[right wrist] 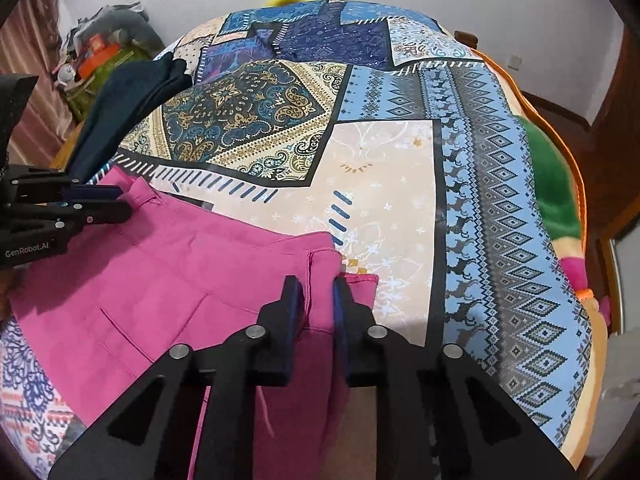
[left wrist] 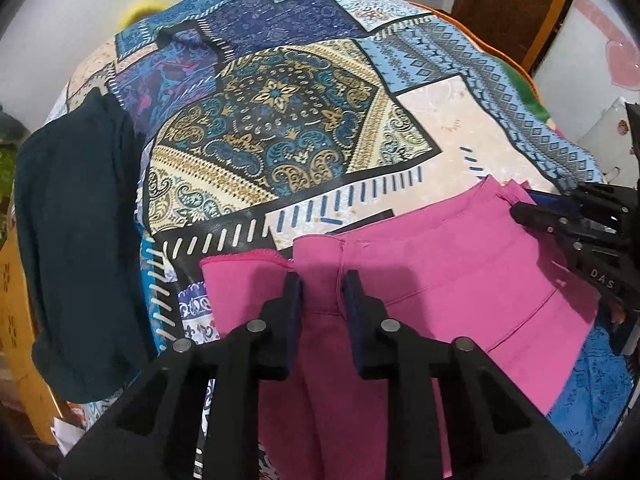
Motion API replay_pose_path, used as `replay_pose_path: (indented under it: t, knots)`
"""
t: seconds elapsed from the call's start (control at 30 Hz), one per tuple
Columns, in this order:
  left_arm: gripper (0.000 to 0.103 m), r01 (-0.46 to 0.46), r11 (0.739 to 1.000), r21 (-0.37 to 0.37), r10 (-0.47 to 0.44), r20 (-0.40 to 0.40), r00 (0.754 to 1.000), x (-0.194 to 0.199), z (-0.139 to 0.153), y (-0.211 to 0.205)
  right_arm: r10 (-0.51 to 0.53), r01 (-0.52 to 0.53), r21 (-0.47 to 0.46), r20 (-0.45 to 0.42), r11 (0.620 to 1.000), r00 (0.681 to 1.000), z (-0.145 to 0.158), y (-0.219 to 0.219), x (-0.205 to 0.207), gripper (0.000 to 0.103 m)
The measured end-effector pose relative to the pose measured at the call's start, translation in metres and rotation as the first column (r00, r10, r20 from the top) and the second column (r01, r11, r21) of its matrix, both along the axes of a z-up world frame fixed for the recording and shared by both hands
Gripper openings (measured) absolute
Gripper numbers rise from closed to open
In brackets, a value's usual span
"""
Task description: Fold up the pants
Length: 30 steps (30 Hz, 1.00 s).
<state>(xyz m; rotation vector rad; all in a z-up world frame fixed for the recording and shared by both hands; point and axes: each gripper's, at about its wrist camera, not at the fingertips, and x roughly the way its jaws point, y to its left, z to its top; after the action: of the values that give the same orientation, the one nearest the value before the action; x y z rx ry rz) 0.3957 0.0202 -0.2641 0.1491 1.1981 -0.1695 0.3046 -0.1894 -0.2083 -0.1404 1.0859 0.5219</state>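
1. You have the pink pants [left wrist: 420,280] lying on the patchwork bedspread [left wrist: 280,120], at its near edge, with the fabric hanging down past your grippers toward you.
2. The pants are a solid magenta-pink woven cloth, doubled over so that layered edges show. In the left wrist view a stitched seam runs down the middle between the fingers, and long straight creases cross the cloth toward the right.
3. Your left gripper [left wrist: 319,280] points steeply down at the left end of the far edge. Its dark blue pads [left wrist: 294,296] stand a narrow gap apart with pink cloth filling that gap; you cannot tell for certain from this view whether the pads press the cloth.
4. Your right gripper [right wrist: 315,286] sits at the pants' right corner [right wrist: 328,248], where a fold of pink cloth rises between the two pads [right wrist: 292,300]. The pads are close together around that fold and appear to pinch it.
5. In the right wrist view a smaller pink flap [right wrist: 362,286] sticks out just beyond the right finger, lying flat on the bedspread.
6. A dark teal garment [left wrist: 80,220] lies folded on the left side of the bed, well apart from the pants.
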Motion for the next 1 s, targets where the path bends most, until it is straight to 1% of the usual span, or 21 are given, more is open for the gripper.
replay_pose_path:
  t: [0.1, 0.2, 0.3, 0.33, 0.37, 0.4, 0.43, 0.5, 0.53, 0.57, 0.67, 0.73, 0.87, 0.93, 1.0]
  knots:
    - [0.024, -0.011, 1.0, 0.0, 0.011, 0.001, 1.0, 0.0, 0.0, 0.001, -0.003, 0.003, -0.016, 0.01, 1.0, 1.0, -0.002, 0.002, -0.001, 0.013]
    - [0.024, -0.006, 1.0, -0.02, 0.006, -0.01, 1.0, 0.001, 0.005, 0.002, -0.008, 0.008, -0.026, 0.014, 1.0, 1.0, 0.0, 0.003, -0.001, 0.013]
    - [0.025, 0.021, 1.0, -0.014, -0.021, 0.014, 1.0, -0.005, 0.02, 0.002, -0.004, 0.004, -0.018, -0.008, 1.0, 1.0, 0.005, 0.001, -0.002, 0.018]
    - [0.026, 0.029, 1.0, -0.003, -0.029, 0.03, 0.999, -0.008, 0.027, 0.002, 0.001, -0.001, -0.011, -0.022, 1.0, 1.0, 0.008, 0.0, -0.003, 0.025]
    - [0.03, 0.033, 0.999, 0.004, -0.033, 0.043, 0.999, -0.011, 0.031, 0.003, 0.011, -0.011, 0.006, -0.044, 1.0, 0.999, 0.011, -0.003, -0.004, 0.035]
    - [0.038, 0.038, 0.999, 0.011, -0.039, 0.058, 0.998, -0.014, 0.037, 0.004, 0.017, -0.016, 0.015, -0.052, 1.0, 0.999, 0.013, -0.003, -0.006, 0.039]
    - [0.043, 0.038, 0.999, 0.014, -0.039, 0.073, 0.997, -0.018, 0.043, 0.006, 0.021, -0.02, 0.021, -0.05, 1.0, 0.999, 0.017, -0.004, -0.009, 0.043]
    - [0.061, 0.022, 1.0, 0.003, -0.023, 0.088, 0.996, -0.024, 0.05, 0.014, 0.026, -0.026, 0.023, -0.018, 0.999, 1.0, 0.025, -0.007, -0.018, 0.047]
    - [0.064, 0.014, 1.0, -0.008, -0.014, 0.084, 0.996, -0.026, 0.051, 0.017, 0.024, -0.024, 0.024, 0.0, 0.999, 1.0, 0.029, -0.009, -0.024, 0.052]
    - [0.068, 0.003, 1.0, -0.026, -0.001, 0.073, 0.997, -0.029, 0.051, 0.021, 0.019, -0.019, 0.025, 0.008, 1.0, 1.0, 0.031, -0.011, -0.026, 0.054]
    - [0.071, -0.032, 0.997, -0.076, 0.034, 0.016, 0.999, -0.034, 0.043, 0.03, -0.009, 0.008, 0.032, 0.013, 0.999, 1.0, 0.032, -0.018, -0.036, 0.054]
    - [0.071, -0.065, 0.989, -0.132, 0.059, -0.046, 0.997, -0.038, 0.033, 0.038, -0.021, 0.021, 0.034, -0.003, 0.999, 1.0, 0.028, -0.023, -0.04, 0.054]
    - [0.071, -0.122, 0.974, -0.191, 0.097, -0.132, 0.986, -0.043, 0.015, 0.047, -0.038, 0.04, 0.041, -0.07, 0.998, 0.997, 0.01, -0.029, -0.044, 0.055]
    - [0.071, -0.13, 0.969, -0.208, 0.1, -0.147, 0.984, -0.043, 0.011, 0.048, -0.039, 0.043, 0.067, -0.064, 0.997, 0.997, 0.007, -0.032, -0.045, 0.056]
    - [0.071, -0.125, 0.967, -0.222, 0.091, -0.157, 0.983, -0.04, 0.01, 0.046, -0.044, 0.05, 0.085, -0.076, 0.995, 0.996, 0.006, -0.031, -0.042, 0.056]
